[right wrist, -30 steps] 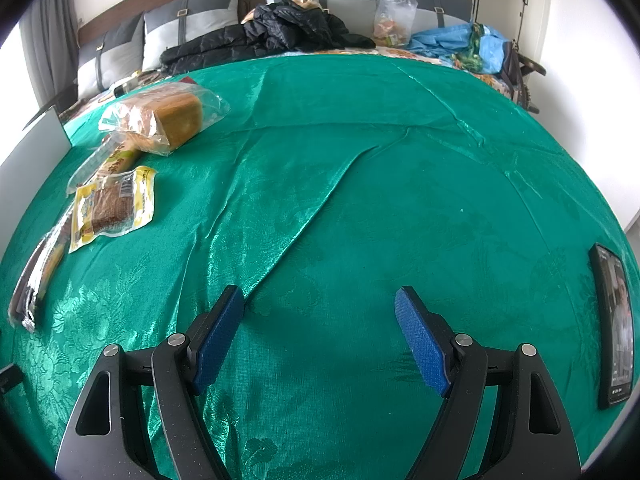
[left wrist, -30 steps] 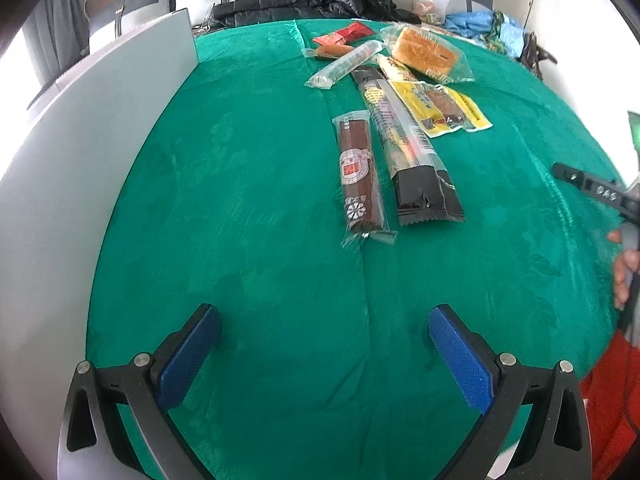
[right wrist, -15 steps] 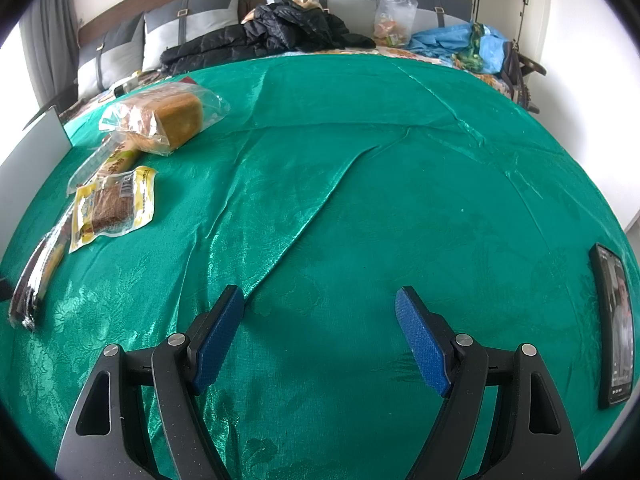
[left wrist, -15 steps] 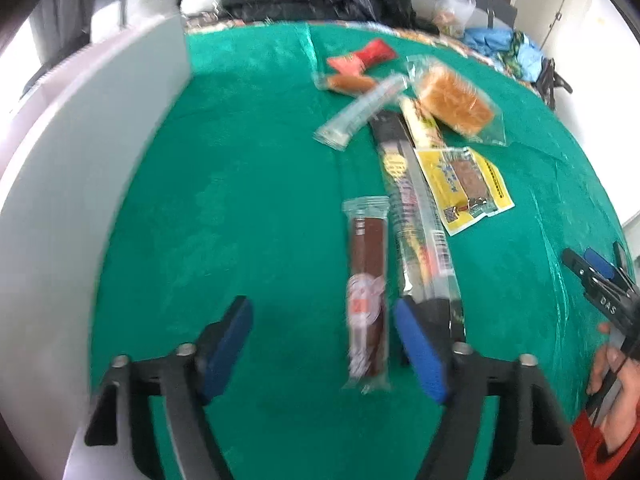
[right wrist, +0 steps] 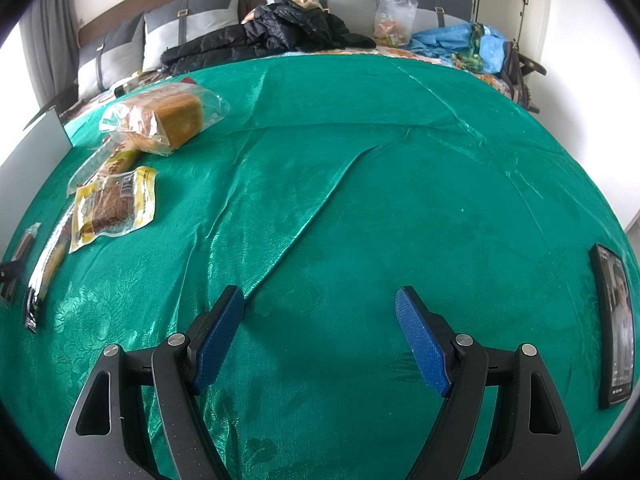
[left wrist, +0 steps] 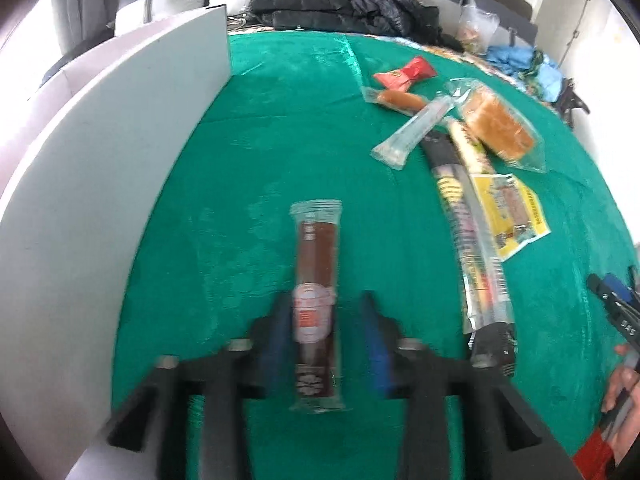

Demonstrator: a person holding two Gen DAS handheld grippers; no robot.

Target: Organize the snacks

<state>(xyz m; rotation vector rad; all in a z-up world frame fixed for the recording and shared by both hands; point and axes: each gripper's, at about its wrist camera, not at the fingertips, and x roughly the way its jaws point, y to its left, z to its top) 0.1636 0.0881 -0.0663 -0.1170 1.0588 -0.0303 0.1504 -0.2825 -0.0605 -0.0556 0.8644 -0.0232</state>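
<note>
A brown snack stick in a clear wrapper [left wrist: 316,264] lies lengthwise on the green cloth [left wrist: 280,140]. My left gripper [left wrist: 326,300] straddles its near half. The jaws are closing, with a small gap still showing between each blue pad and the wrapper. To the right lie a long dark-ended pack [left wrist: 468,240], a yellow pack [left wrist: 510,212], bagged bread [left wrist: 498,128], a clear tube pack [left wrist: 412,132], a sausage [left wrist: 396,100] and a red pack [left wrist: 404,74]. My right gripper [right wrist: 319,294] hangs open over bare cloth, with nothing between its pads.
A tall white panel [left wrist: 100,184] stands along the left side of the cloth. A phone [right wrist: 614,328] lies near the right edge. Dark jackets [right wrist: 280,32], pillows and bags sit at the back. A hand [left wrist: 620,384] shows at the right of the left wrist view.
My left gripper moved forward over the brown snack stick and its jaws narrowed around it. The right gripper has stayed still and open.
</note>
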